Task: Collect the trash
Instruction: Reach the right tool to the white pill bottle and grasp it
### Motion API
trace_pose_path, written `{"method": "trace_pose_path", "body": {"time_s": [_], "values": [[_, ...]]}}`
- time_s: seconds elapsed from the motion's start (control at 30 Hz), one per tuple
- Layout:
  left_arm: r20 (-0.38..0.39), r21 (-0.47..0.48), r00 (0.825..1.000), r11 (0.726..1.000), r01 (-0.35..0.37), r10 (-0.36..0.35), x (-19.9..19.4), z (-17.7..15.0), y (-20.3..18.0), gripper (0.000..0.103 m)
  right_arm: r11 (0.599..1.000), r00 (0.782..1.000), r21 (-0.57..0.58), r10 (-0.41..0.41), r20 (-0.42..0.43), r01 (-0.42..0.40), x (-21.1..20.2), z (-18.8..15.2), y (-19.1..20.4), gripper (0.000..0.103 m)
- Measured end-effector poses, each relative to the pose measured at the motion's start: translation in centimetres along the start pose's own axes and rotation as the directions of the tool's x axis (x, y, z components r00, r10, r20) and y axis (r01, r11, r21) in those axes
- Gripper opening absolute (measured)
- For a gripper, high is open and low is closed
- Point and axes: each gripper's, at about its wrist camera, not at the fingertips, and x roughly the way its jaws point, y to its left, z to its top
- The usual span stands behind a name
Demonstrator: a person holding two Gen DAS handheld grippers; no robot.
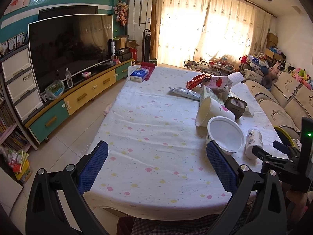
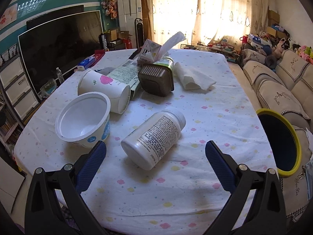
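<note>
the heap of trash at the far side of the tabletop (image 2: 225,117) is hard to sort out; a brown tray (image 2: 156,81) stands tilted on edge and hides most of a green-labelled jar (image 2: 167,61) behind it, and the flat printed packet (image 2: 125,72) under the paper cup (image 2: 103,90) is only partly seen; print on the white pill bottle (image 2: 154,137) is too small to read; the yellow-rimmed bin (image 2: 279,143) at the right edge is cut off below, its inside dark.

the pill bottle lies on its side on the flowered cloth, near the close edge; its long axis runs diagonally, flat base toward the camera and lower left, capped end pointing away to the upper right; the white tub (image 2: 84,119) sits upright just left of it, mouth up and tipped slightly toward the view; the paper cup lies on its side behind the tub.

the right claw (image 2: 155,162) is spread wide, holding nothing, its blue pads either side of the bottle's base and apart from it; the left claw (image 1: 156,168) is likewise wide apart and empty over bare cloth, with the tub (image 1: 227,135) just beyond its right pad.
</note>
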Motion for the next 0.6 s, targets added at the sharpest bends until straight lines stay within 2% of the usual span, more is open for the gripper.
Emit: {"method": "trace_pose_path", "body": {"time_s": [0.23, 0.3, 0.37, 0.43, 0.6], "values": [[-0.015, 0.000, 1.000, 1.000, 0.000, 0.000, 0.9, 0.0, -0.1, 0.099, 1.000, 1.000, 0.014, 0.006, -0.020, -0.005, 1.8, 0.1, 1.4, 0.096], [-0.016, 0.004, 1.000, 1.000, -0.001, 0.001, 1.0, 0.0, -0.2, 0.099, 1.000, 1.000, 0.011, -0.006, -0.016, 0.006, 2.0, 0.1, 1.7, 0.090], [-0.016, 0.008, 1.000, 1.000, -0.002, 0.002, 1.0, -0.1, -0.2, 0.099, 1.000, 0.999, 0.014, -0.015, -0.031, 0.016, 2.5, 0.1, 1.6, 0.073], [-0.016, 0.008, 1.000, 1.000, -0.003, 0.003, 1.0, -0.1, -0.2, 0.099, 0.999, 0.999, 0.036, -0.003, -0.054, 0.005, 3.0, 0.0, 1.0, 0.064], [-0.024, 0.007, 1.000, 1.000, -0.004, 0.004, 1.2, -0.3, -0.3, 0.099, 0.997, 0.999, 0.071, 0.015, -0.046, -0.012, 2.9, -0.2, -0.4, 0.055]]}}
